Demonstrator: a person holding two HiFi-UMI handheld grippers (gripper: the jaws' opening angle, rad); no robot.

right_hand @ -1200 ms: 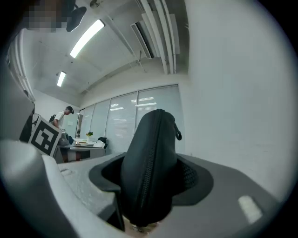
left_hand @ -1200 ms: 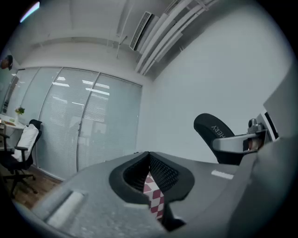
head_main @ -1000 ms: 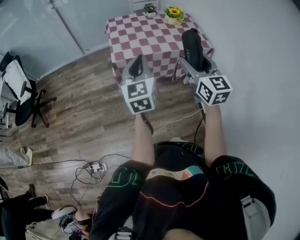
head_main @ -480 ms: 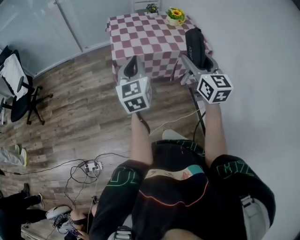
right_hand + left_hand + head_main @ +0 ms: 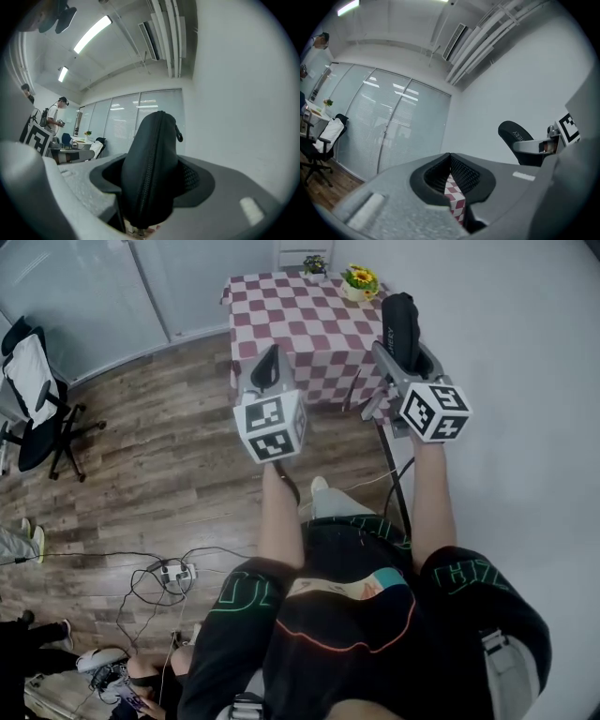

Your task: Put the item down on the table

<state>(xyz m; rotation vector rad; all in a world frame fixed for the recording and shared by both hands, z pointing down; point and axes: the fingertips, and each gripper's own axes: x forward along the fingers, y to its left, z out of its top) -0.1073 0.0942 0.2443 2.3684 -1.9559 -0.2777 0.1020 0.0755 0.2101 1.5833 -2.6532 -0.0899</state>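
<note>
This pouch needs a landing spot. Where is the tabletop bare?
Nearly all the checkered table is bare: the centre, left and near edge. Only the far edge toward the right is taken, by the sunflower pot and a small plant.

The checkered surface is lying bare over its near and middle parts, giving free room. A sunflower pot and a small plant are crowding its far edge, and the wall is closing off the right.
</note>
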